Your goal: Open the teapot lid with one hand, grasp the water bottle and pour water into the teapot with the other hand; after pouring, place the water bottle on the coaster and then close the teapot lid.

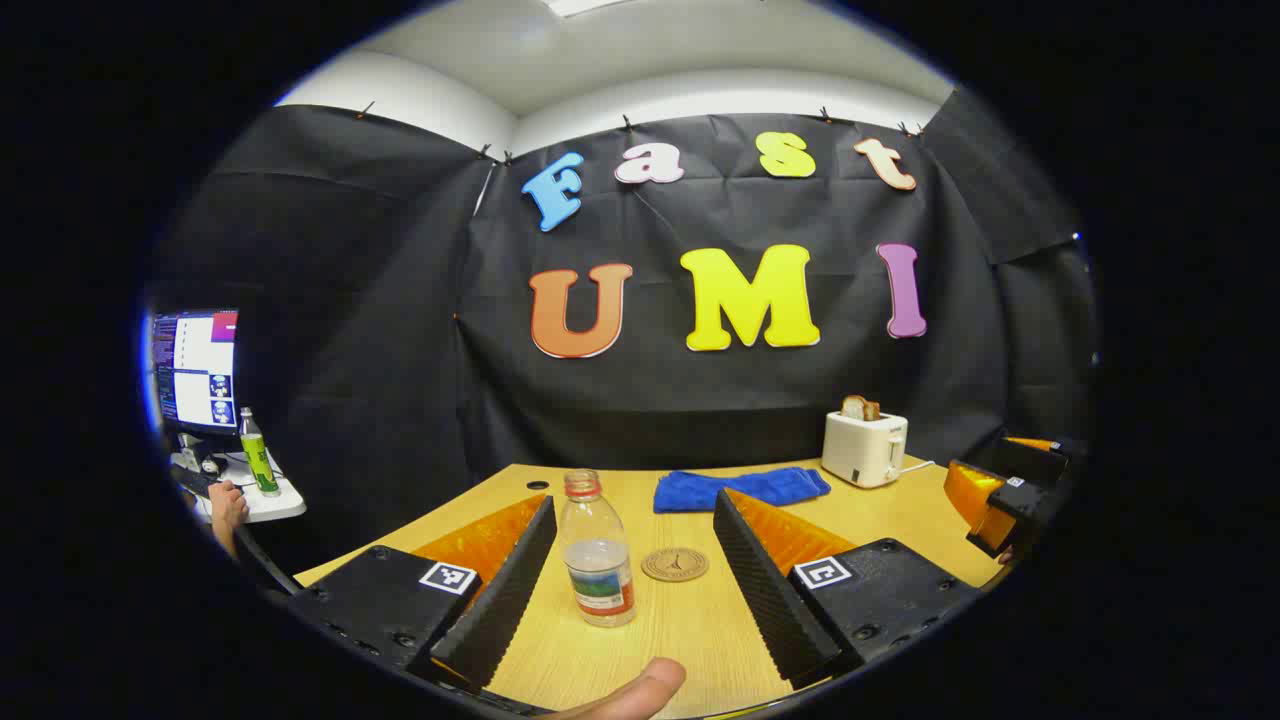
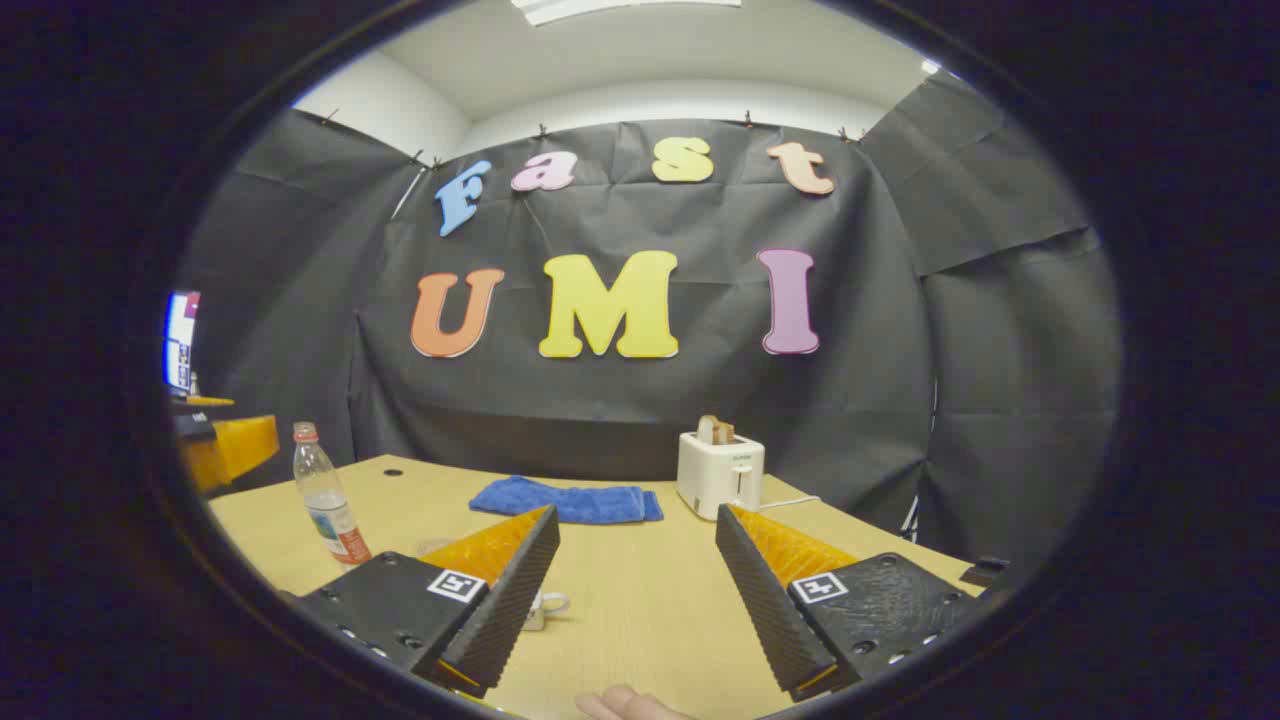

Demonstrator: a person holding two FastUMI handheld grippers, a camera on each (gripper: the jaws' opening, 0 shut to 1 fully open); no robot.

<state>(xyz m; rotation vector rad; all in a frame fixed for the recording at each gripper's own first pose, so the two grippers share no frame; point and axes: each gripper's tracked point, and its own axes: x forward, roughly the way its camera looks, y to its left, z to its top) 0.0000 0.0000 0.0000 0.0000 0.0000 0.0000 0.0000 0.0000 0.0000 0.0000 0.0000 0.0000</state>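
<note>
While both tools hang above the wooden surface, neither holds anything. Seen in the left gripper view, the left tool has its jaws spread wide, and the water bottle stands upright between them, touching neither finger; its cap is on and it is partly filled. A round coaster lies just beside the bottle at 3 o'clock, apart from it. Farther back, at 1 o'clock, lies a blue cloth, and a toaster with bread in its slots stands at 2 o'clock. The right tool shows at the 3 o'clock edge.

Seen in the right gripper view, the right tool is also spread wide over bare wood. A small pale thing with a handle peeks out beside its left finger; whether it is the teapot I cannot tell. The bottle stands at 9 o'clock.
</note>
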